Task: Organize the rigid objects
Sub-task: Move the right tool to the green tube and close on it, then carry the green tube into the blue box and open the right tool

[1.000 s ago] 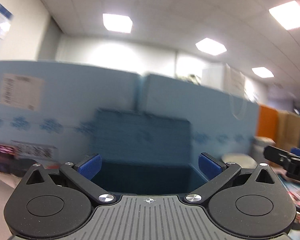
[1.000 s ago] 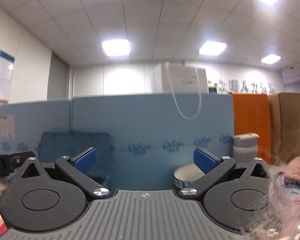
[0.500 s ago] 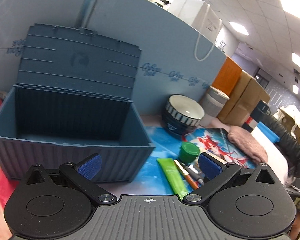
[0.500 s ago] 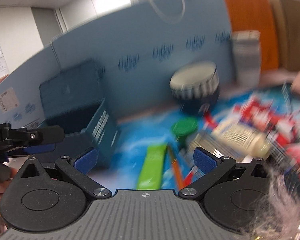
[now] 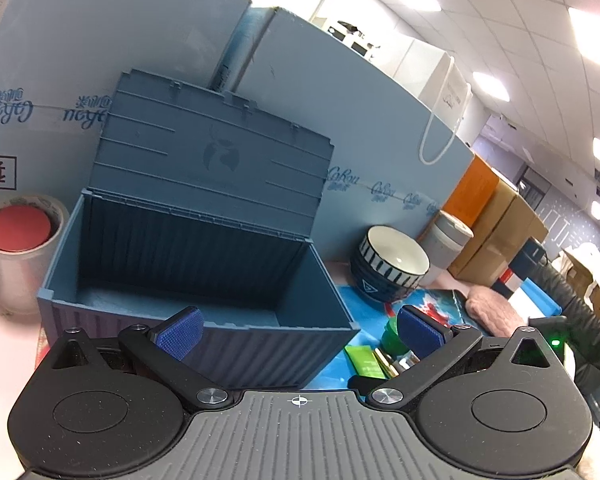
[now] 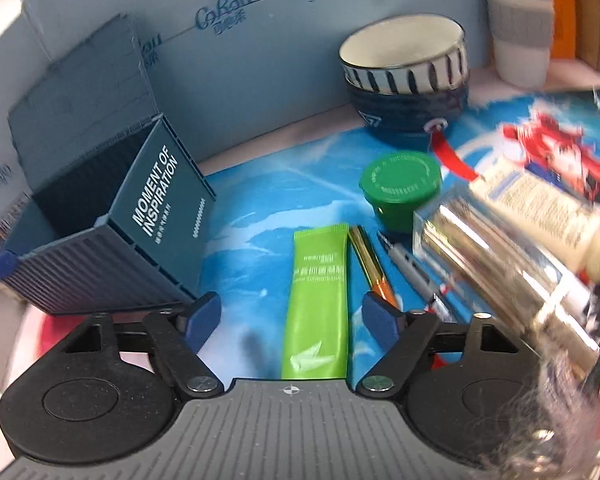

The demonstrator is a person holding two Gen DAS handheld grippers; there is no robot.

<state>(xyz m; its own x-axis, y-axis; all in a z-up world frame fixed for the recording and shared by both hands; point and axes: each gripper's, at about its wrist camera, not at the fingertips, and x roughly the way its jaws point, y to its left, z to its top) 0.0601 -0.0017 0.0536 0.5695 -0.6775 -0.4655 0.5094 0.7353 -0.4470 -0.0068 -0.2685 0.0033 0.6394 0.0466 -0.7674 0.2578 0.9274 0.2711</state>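
While the left gripper (image 5: 298, 332) hung over the near wall of the blue storage box (image 5: 196, 280), its jaws stood wide apart with nothing between them. That box sat on the counter with its lid (image 5: 212, 160) tipped back upright against the light-blue partition (image 5: 340, 92), and its inside looked bare as far as I could see. A roll of clear tape (image 5: 18, 240) stood just beside the box on its left.

The right gripper (image 6: 290, 318) was lower, pointed down at the picture mat (image 6: 260, 200), jaws likewise wide and holding nothing. Between the blue pads lay a green tube (image 6: 318, 300), flat on the mat. Just to its right lay an orange-and-gold pen (image 6: 370, 264), then a grey pen (image 6: 410, 268), roughly parallel. Beyond them sat a green jar (image 6: 400, 188), and further back a striped bowl (image 6: 406, 80) near the partition, with a grey lidded cup (image 6: 518, 28) beside it. At the far right a shiny clear box (image 6: 500, 264) and a cream bottle (image 6: 548, 216) lay together, too blurred to say whether they touched.
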